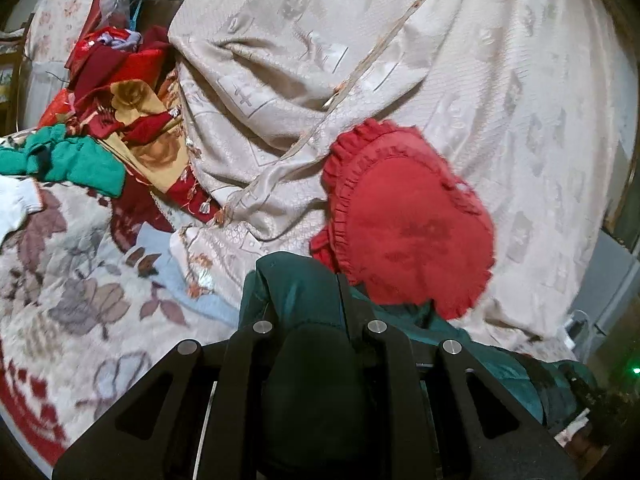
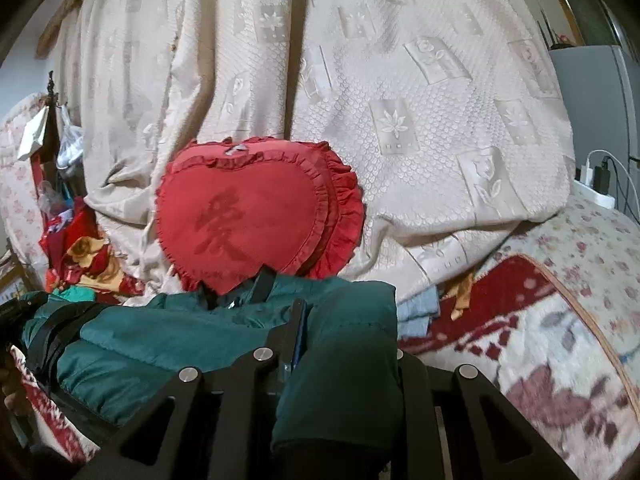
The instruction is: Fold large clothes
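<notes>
With both grippers clamped on a green padded jacket (image 2: pixel 168 344), the step in hand looks like the carrying-over of a fold: the left gripper (image 1: pixel 346 304) pinches one end of the garment and the right gripper (image 2: pixel 294 328) pinches the other, each with its jaws drawn narrow on the fabric. The jacket hangs between them, just above a floral blanket (image 1: pixel 72 272) and in front of a red heart cushion (image 2: pixel 244 220) that leans on a cream draped cloth (image 2: pixel 400 80). Judged from this, the fold is only partly made; the next move calls for both ends to travel together and level, so the held edge lands square on the rest of the jacket, which lies out of sight below the grippers, and the padding does not bunch. A pile of other clothes (image 1: pixel 120 92) lies well apart to the left. One large dark character shows on the cushion, too blurred to read surely; no brand or label shows on the jacket.
</notes>
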`<state>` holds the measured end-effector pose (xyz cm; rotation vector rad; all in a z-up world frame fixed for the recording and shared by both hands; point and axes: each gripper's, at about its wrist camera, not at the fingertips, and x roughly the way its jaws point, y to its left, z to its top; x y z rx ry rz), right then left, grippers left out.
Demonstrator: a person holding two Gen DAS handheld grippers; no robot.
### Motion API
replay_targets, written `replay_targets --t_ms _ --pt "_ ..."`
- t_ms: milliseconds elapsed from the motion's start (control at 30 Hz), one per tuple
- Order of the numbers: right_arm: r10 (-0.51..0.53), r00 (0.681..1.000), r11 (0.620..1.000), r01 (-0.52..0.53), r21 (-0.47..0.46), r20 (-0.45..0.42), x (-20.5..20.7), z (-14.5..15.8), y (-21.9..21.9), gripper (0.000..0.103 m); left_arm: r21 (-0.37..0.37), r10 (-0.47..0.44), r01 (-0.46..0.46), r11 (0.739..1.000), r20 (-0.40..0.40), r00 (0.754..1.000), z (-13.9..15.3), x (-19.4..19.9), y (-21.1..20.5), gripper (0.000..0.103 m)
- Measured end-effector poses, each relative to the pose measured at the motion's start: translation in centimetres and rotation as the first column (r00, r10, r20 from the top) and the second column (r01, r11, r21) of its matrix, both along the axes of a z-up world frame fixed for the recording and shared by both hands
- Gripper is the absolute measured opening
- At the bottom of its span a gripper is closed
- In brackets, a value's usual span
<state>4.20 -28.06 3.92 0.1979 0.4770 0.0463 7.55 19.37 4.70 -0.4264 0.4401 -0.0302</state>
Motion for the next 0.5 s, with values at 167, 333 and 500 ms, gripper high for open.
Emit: replay_targets --t_ms 167,333,500 --pt "-0.017 0.998 1.000 0.017 -0.005 -0.058 7.6 -1.1 0.1 0.018 0.052 0.052 -0.048 0.997 -0.072 0.996 -2.6 7.0 -0.7 0.014" --pt "-0.014 0.992 1.000 0.015 0.008 -0.128 14.2 -4.4 -0.1 0.018 0.070 0.075 -0.065 0.995 -0.149 0.986 -6.4 12.2 -0.9 0.014" --pt "0.011 0.971 0.999 0.002 0.053 -0.239 18.4 -9.2 -0.2 0.019 0.091 0.087 -0.065 0.994 -0.256 0.963 -11.0 15.3 -1.1 0.015"
